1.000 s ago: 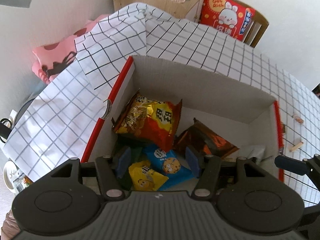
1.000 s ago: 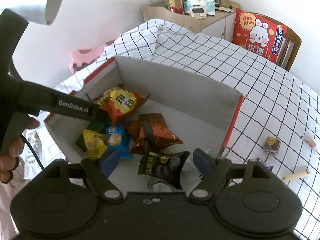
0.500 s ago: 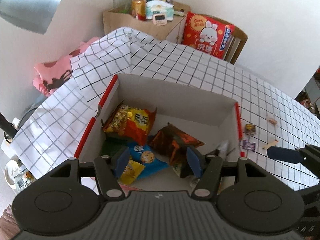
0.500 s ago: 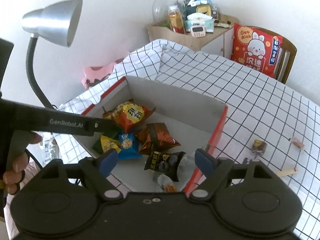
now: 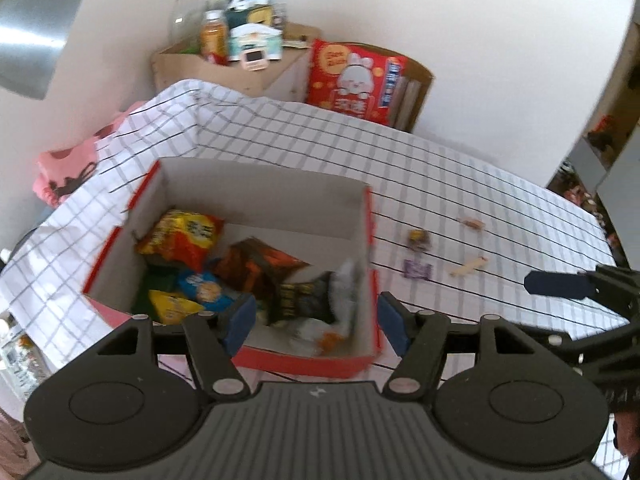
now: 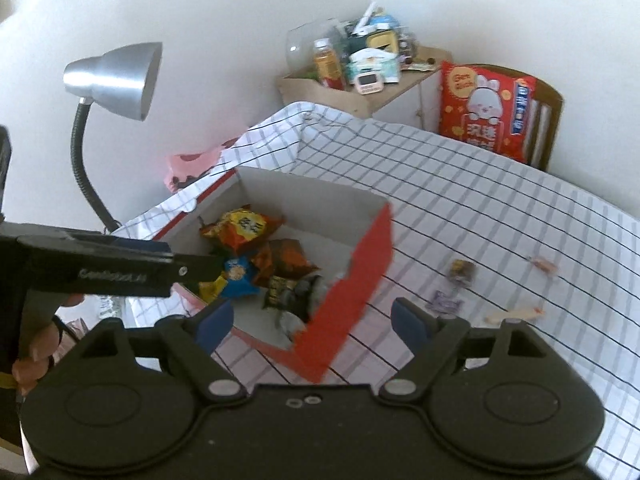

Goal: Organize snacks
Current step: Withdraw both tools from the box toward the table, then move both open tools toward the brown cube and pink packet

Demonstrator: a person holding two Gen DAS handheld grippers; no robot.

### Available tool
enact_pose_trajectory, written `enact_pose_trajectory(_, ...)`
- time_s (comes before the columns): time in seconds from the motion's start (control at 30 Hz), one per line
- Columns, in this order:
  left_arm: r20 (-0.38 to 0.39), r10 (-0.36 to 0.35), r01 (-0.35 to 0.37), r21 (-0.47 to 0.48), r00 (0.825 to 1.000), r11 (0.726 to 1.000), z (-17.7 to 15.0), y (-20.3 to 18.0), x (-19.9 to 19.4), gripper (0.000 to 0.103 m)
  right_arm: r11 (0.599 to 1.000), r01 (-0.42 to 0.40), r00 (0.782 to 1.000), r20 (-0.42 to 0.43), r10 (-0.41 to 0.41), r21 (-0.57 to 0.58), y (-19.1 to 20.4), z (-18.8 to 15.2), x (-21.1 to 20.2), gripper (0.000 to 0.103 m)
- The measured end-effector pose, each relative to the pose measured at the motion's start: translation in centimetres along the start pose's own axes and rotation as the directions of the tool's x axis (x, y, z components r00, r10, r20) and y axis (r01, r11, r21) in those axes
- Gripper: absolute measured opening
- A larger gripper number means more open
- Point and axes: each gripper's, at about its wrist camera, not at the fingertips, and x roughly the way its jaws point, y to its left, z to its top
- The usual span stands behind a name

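Both empty, jaws just widening: right gripper point(image 6: 308, 318), nearer than left gripper point(image 5: 316, 318), has loose snacks point(image 6: 452, 300) ahead-right on bench point(image 6: 500, 208); biscuit stick point(image 6: 514, 314) lies crosswise; box point(image 6: 352, 280) ahead-left.

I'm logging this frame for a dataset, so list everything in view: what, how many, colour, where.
Box: one, red outside, white inside, on the table.
Snack bags: about six, orange, brown, blue, yellow, green, black, in the box.
Small snacks: four, purple, dark, pinkish and tan, on the cloth right of the box.
Tablecloth: one, white, black grid.
Lamp: one, silver, left.
Red cushion: one, on a chair behind.
Shelf clutter: several, mixed.
Left gripper: open, empty.
Right gripper: open, empty.
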Motion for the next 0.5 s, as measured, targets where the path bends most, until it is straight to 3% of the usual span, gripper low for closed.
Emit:
enact_pose_trajectory(0.13,0.018,-0.030,0.030,0.037,0.999,0.999,-0.9,-2.8,-0.2,0.071,0.999,0.003,0.999,0.045,-0.006,0.050,-2.9,-1.6,-2.1,0.097)
enact_pose_trajectory(0.5,0.035,-0.105,0.103,0.073,0.994,0.992,-1.9,-9.8,1.1,0.083,0.984,0.097,0.991,0.082,-0.110,0.151,-10.0,-4.4,-5.4,0.098)
